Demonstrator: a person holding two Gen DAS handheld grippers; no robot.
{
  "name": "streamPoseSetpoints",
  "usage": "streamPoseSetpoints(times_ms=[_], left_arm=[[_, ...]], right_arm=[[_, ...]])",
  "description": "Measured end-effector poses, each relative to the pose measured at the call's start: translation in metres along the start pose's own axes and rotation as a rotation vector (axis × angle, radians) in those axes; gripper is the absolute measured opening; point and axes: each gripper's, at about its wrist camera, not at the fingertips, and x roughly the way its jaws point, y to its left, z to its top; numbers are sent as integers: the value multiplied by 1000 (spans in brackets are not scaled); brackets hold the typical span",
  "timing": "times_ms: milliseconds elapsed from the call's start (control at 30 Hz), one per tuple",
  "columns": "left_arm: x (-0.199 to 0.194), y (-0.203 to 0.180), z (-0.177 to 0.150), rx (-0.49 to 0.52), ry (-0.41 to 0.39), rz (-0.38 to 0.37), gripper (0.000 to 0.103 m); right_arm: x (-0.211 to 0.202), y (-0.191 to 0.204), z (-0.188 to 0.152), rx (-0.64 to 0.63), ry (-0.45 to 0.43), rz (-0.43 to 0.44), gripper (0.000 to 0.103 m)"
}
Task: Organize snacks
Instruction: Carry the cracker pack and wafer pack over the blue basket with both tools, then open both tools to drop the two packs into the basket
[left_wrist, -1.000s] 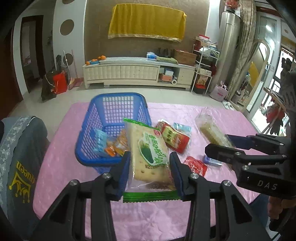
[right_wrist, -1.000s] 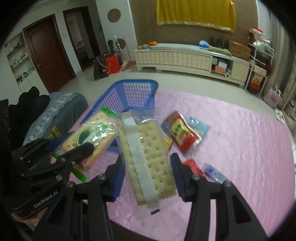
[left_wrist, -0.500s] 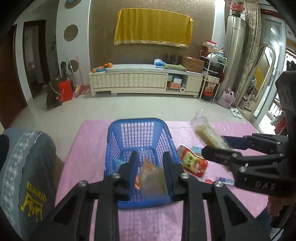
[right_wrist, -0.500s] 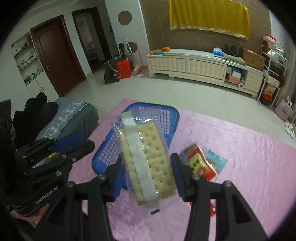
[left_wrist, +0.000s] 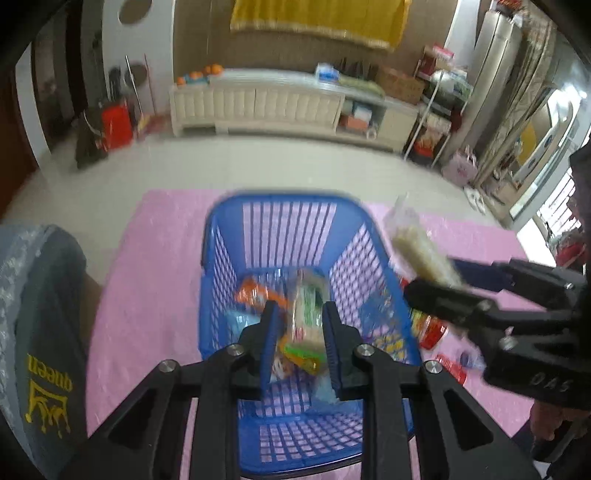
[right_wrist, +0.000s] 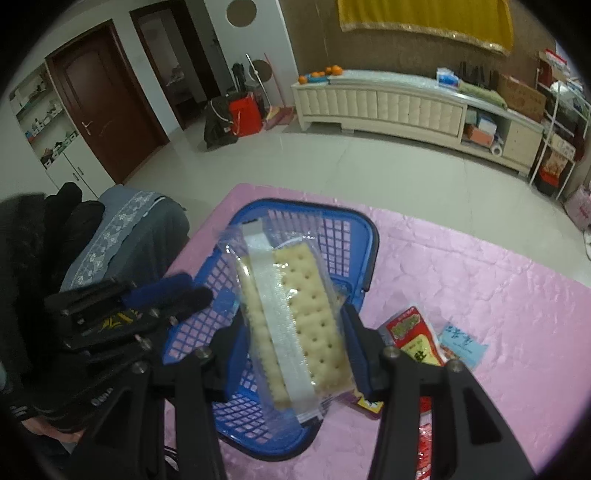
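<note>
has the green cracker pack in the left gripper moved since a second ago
Yes. The green cracker pack was over the pink tablecloth beside the blue basket; now it is down inside the basket, the left gripper around it.

The left wrist camera looked steeply down, close over the blue slotted plastic basket (left_wrist: 295, 229) toward 12 o'clock. The right wrist camera viewed it (right_wrist: 354, 236) from 4 o'clock; both shared the basket.
</note>
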Motion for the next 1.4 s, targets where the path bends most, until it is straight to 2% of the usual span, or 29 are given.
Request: streamPoseSetpoints(times_ms=[100, 200, 433, 567, 667, 800, 933, 1000, 1133, 1167, 1233, 1267, 1300, 1333, 1400], left_arm=[[6, -3, -9, 15, 15, 26, 23], [1, -3, -14, 8, 14, 25, 38], [-11, 14, -11, -43, -10, 28, 43], [-14, 26, -15, -66, -7, 20, 53], [-18, 37, -18, -87, -20, 14, 57], [-20, 47, -18, -80, -31, 41, 63], [-19, 57, -19, -102, -41, 23, 65], [-17, 61, -20, -110, -39, 21, 68], [-13, 67, -22, -124, -32, 31, 69], [-13, 69, -23, -128, -32, 31, 69], [-14, 70, -25, -128, -36, 38, 69], [-15, 70, -26, -125, -36, 42, 69], [-16, 69, -27, -122, -34, 45, 69], [-17, 68, -28, -122, -34, 45, 69], [-20, 66, -31, -124, -37, 37, 69]], right_arm=[[4, 1, -1, -4, 16, -5, 53], [2, 3, -3, 1, 18, -2, 53], [0, 7, 1, 14, 20, -17, 53], [6, 6, 3, 54, 41, 1, 53], [15, 10, 4, 70, 57, 2, 53], [28, 25, 9, -22, 29, -117, 53], [47, 31, 16, -31, 51, -128, 53], [59, 38, 19, -78, 52, -168, 53], [80, 40, 26, -94, 72, -224, 54], [82, 40, 26, -98, 80, -247, 57], [85, 41, 26, -116, 79, -290, 74], [82, 41, 25, -122, 60, -305, 85], [76, 43, 23, -133, 19, -346, 90], [71, 44, 22, -144, -5, -384, 91], [65, 45, 18, -161, -23, -399, 93]])
